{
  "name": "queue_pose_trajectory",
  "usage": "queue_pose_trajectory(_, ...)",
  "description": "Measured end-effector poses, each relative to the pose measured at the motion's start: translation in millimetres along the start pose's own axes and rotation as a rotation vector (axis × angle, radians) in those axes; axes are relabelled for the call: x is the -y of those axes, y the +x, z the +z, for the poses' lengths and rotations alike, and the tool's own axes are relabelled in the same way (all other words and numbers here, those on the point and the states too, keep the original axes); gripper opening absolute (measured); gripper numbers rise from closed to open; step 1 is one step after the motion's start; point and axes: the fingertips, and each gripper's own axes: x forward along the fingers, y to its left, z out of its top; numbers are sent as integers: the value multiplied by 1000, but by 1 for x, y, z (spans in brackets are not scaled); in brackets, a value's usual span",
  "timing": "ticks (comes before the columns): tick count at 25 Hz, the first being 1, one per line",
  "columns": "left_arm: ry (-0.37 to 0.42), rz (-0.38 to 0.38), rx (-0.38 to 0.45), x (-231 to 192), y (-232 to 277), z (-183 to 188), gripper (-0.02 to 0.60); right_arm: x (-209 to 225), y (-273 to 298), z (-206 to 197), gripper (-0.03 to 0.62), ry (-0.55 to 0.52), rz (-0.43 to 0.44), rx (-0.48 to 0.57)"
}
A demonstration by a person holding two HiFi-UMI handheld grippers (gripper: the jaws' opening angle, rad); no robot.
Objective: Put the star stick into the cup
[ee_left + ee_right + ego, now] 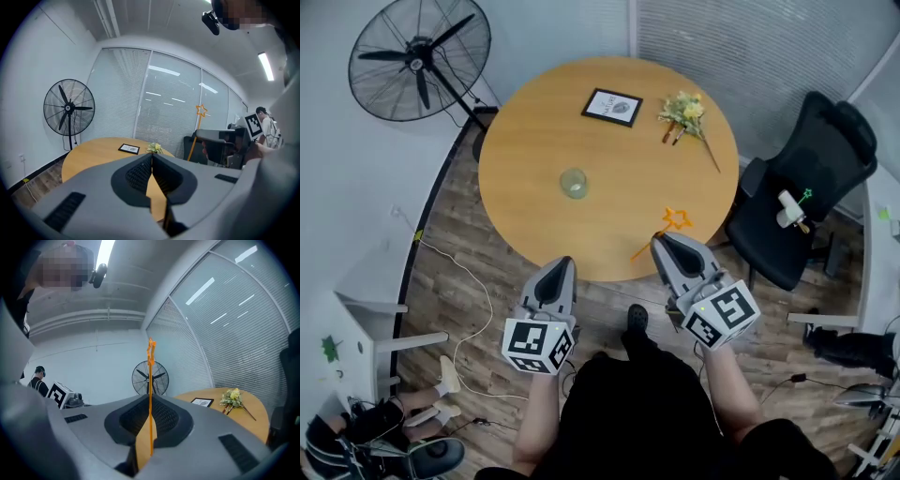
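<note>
A clear glass cup (pixel 574 183) stands near the middle of the round wooden table (pixel 534 141). My right gripper (pixel 661 241) is at the table's near right edge, shut on the thin stem of the orange star stick (pixel 678 220). In the right gripper view the star stick (pixel 150 380) rises straight up between the closed jaws of that gripper (pixel 150 399), star at the top. My left gripper (pixel 562 262) hovers just off the table's near edge, shut and empty; its own view shows the gripper (pixel 152 157) with jaws pressed together and the star stick (pixel 200 111) off to the right. The cup is hidden there.
A framed picture (pixel 612 106) and a small bunch of flowers (pixel 686 112) lie at the table's far side. A standing fan (pixel 419 58) is at the far left, a black office chair (pixel 806 187) at the right. A cable (pixel 478 291) runs across the wooden floor.
</note>
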Motion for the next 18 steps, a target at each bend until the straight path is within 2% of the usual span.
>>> queue_pose_trajectory(10,0,48,-1,-1,24,6,0,30,19,0,26,24,45,-17)
queue_pose_trajectory(18,-27,78,-28,-27,30,-1,0,39,46,-5,26,34,47,-42)
